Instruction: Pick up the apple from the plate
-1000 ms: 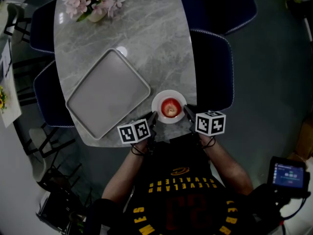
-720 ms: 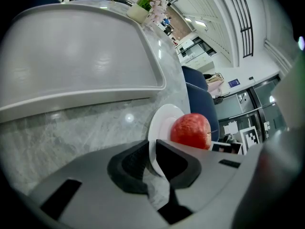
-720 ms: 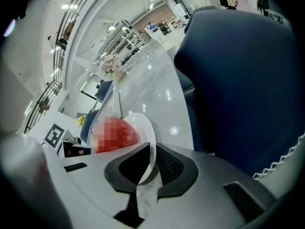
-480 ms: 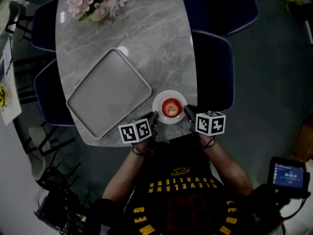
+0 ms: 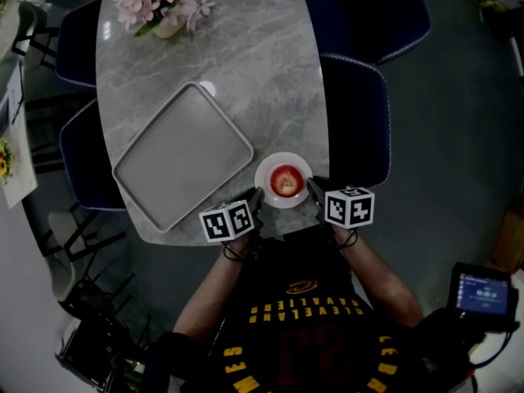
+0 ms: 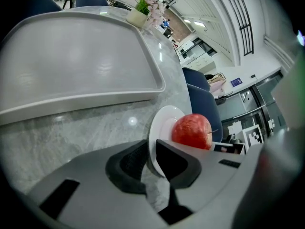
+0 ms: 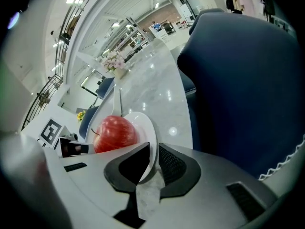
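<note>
A red apple [image 5: 286, 179] sits in the middle of a small white plate [image 5: 262, 169] near the front edge of the grey marble table [image 5: 262, 56]. My left gripper [image 5: 258, 197] is at the plate's near-left rim and my right gripper [image 5: 312, 188] at its near-right rim. In the left gripper view the plate [image 6: 162, 123] rim stands between the nearly closed jaws of the gripper [image 6: 151, 159], with the apple [image 6: 192, 130] just beyond. The right gripper view shows the same: the plate [image 7: 145, 128] rim is pinched in the gripper [image 7: 153, 163], beside the apple [image 7: 114, 133].
A large grey tray [image 5: 182, 155] lies left of the plate. A vase of pink flowers [image 5: 160, 6] stands at the far end of the table. Dark blue chairs [image 5: 356, 113] line the table's right side, and others stand on the left.
The right gripper has edged slightly left toward the plate. The apple, the plate and the left gripper stay where they were.
</note>
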